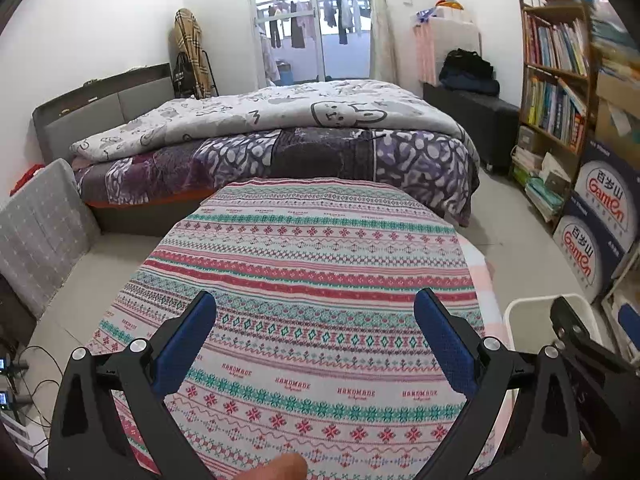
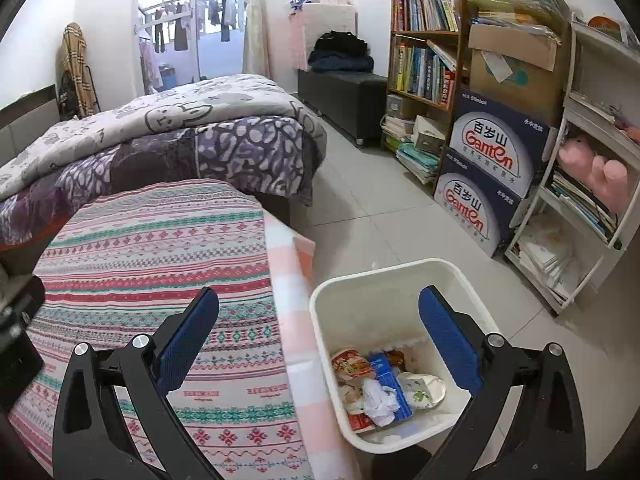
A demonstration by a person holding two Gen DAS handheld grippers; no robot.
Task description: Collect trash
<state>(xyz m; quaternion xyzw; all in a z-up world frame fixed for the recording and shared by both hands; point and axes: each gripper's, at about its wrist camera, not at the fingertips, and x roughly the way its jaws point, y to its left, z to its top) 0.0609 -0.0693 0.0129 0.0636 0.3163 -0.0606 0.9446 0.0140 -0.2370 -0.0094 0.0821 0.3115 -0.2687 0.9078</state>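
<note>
A white waste bin [image 2: 400,276] stands on the floor by the right side of the table [image 2: 140,240]. Inside it lie a crumpled white tissue [image 2: 378,400], a blue carton [image 2: 390,380], a red-printed wrapper [image 2: 348,362] and a white lid [image 2: 424,390]. My right gripper [image 2: 319,295] hangs open above the bin's near left corner, with nothing between its blue pads. My left gripper [image 1: 316,300] is open and empty over the striped patterned tablecloth [image 1: 320,240]. In the left wrist view the bin's rim [image 1: 520,306] shows at the right, behind one of the right gripper's fingers [image 1: 568,324].
A bed [image 1: 280,148] with a purple and grey quilt stands beyond the table. On the right are a bookshelf [image 2: 424,40], stacked water cartons [image 2: 492,160] and a white shelf unit [image 2: 592,184]. Tiled floor [image 2: 380,184] lies between bed and shelves. Cables [image 1: 36,380] trail at the left.
</note>
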